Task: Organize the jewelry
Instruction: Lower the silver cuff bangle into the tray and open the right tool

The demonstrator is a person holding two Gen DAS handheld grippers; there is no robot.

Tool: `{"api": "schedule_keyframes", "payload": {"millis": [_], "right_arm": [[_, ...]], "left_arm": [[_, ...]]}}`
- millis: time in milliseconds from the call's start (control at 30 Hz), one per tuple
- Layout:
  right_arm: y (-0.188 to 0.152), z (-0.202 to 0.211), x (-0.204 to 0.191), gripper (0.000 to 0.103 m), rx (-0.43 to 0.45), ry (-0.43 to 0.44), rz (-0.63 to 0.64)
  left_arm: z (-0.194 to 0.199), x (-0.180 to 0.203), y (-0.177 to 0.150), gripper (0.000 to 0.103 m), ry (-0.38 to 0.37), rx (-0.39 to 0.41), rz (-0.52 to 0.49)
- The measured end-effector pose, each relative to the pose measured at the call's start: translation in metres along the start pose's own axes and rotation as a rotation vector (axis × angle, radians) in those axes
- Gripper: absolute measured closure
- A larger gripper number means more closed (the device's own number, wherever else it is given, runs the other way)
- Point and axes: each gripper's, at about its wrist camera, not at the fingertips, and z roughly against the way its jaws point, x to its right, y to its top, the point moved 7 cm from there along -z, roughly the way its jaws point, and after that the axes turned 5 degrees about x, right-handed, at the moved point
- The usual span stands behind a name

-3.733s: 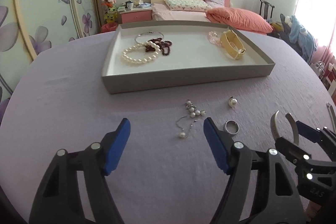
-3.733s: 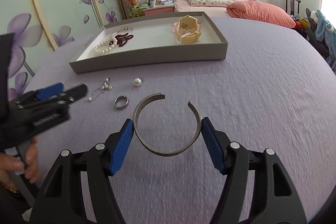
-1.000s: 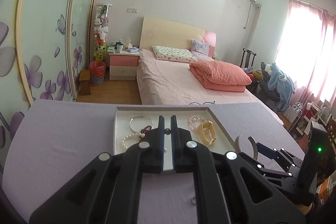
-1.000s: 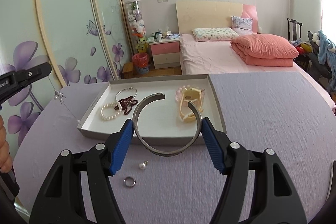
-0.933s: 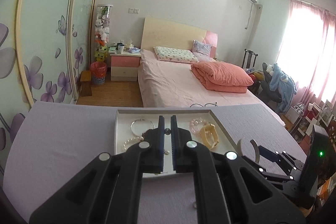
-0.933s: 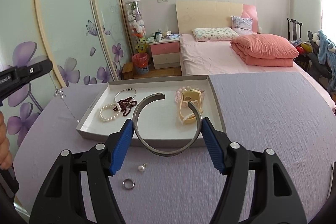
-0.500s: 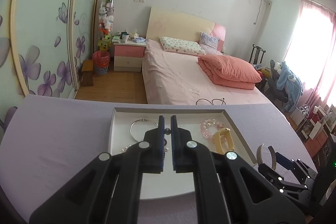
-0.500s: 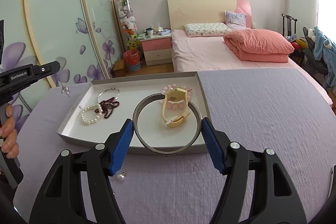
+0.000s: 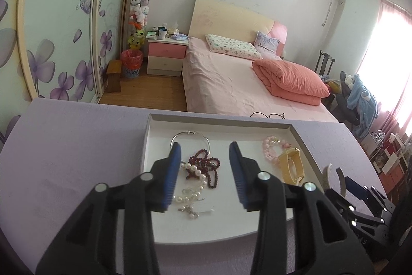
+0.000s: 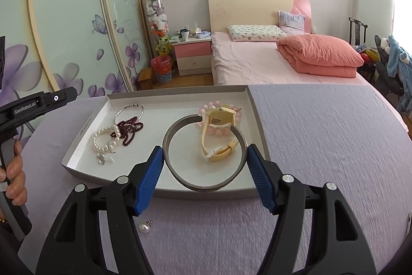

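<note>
A grey tray (image 9: 146, 143) (image 10: 85, 128) on the purple cloth holds a pearl bracelet (image 10: 99, 138), dark red beads (image 9: 206, 166), a silver hoop (image 9: 190, 135), pink beads (image 9: 270, 148) and a yellow watch (image 10: 219, 135). My left gripper (image 9: 204, 166) is open above the tray, over a small pearl drop necklace (image 9: 191, 210) lying on its floor. My right gripper (image 10: 206, 164) is shut on an open silver cuff bangle (image 10: 203, 182) and holds it above the tray's near right part. The right gripper also shows in the left wrist view (image 9: 334, 179).
A single pearl earring (image 10: 144, 227) lies on the cloth in front of the tray. The table's far edge runs just behind the tray. A bed, a nightstand and a flowered wardrobe stand beyond it.
My left gripper has opened and the pearl drop necklace it carried now lies in the tray. My right gripper has moved forward over the tray with the bangle.
</note>
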Motion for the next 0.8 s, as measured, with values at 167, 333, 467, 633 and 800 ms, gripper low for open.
{"api": "schedule_keyframes", "payload": {"millis": [167,333,467,633,800], "right_arm": [[0.008,-0.011,-0.013,0.036,0.012,0.019,0.042],[0.011,-0.031,-0.031,0.036,0.008,0.078,0.088],[0.010,-0.052,-0.042,0.036,-0.009,0.102,0.144],[0.009,-0.075,-0.038,0.035,-0.047,0.085,0.151],[0.003,-0.087,-0.032,0.035,-0.080,0.059,0.153]], "left_arm": [[0.012,-0.009,-0.003,0.048,0.009,0.013,0.001],[0.016,-0.012,-0.003,0.046,0.021,0.020,0.003],[0.013,-0.016,-0.003,0.046,0.023,0.013,0.002],[0.007,-0.019,-0.009,0.046,0.021,-0.002,0.002],[-0.002,-0.024,-0.013,0.045,0.023,-0.017,0.004]]}}
